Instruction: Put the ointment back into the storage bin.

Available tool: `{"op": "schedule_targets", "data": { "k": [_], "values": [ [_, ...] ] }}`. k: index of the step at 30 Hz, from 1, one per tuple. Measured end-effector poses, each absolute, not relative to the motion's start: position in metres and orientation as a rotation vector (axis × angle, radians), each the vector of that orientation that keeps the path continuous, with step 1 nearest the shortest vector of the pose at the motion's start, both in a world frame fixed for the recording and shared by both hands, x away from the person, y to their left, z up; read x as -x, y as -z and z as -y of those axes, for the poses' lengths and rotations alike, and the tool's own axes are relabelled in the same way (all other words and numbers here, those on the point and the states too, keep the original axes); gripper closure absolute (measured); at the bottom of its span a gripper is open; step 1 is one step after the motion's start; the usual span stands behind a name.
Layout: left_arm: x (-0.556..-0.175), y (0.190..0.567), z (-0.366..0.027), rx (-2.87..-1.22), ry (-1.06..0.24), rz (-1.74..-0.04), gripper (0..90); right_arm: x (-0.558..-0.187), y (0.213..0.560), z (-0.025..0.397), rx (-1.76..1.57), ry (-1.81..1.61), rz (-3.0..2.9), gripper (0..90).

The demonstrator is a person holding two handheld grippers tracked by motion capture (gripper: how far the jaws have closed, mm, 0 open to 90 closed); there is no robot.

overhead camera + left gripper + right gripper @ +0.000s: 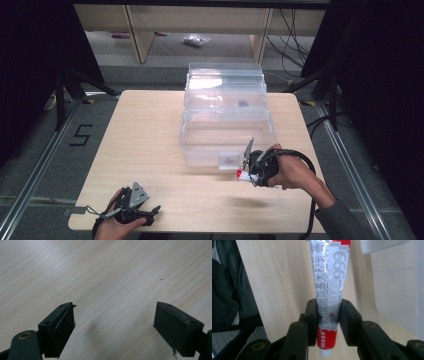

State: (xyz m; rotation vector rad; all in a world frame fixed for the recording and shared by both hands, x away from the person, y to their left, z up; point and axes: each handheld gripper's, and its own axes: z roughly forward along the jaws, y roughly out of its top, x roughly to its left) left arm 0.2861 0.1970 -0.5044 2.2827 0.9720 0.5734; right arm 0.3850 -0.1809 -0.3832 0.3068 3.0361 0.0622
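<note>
Tube [329, 293] marked "999" with Chinese lettering sits pinched in right gripper [328, 322] jaws, just before clear box [225, 120]; left gripper [113, 327] jaws spread, well left of box, over worktop [145, 135].

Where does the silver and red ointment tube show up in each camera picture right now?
High view: silver and red ointment tube at lower right, in the right gripper, beside the clear plastic box.
Left gripper view: not in it.
Right gripper view: tube upright at centre, clamped.
Shared landmark: pale wooden table.
</note>
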Motion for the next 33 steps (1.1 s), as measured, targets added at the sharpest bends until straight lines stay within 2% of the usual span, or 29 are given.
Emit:
{"op": "schedule_targets", "data": {
  "k": [2,15,33],
  "values": [
    [-0.286,0.505,-0.197,-2.28,-0.574,-0.973,16.3,-0.383,0.376,0.18,-0.377,-0.045,-3.033,70.2],
    [-0.288,0.506,-0.197,-2.272,-0.568,-0.965,16.3,-0.399,0.347,0.179,-0.318,-0.034,-3.016,70.2],
    [-0.289,0.506,-0.196,-2.279,-0.555,-0.967,16.3,-0.443,0.324,0.168,-0.247,-0.027,-2.996,70.2]
  ]
}}
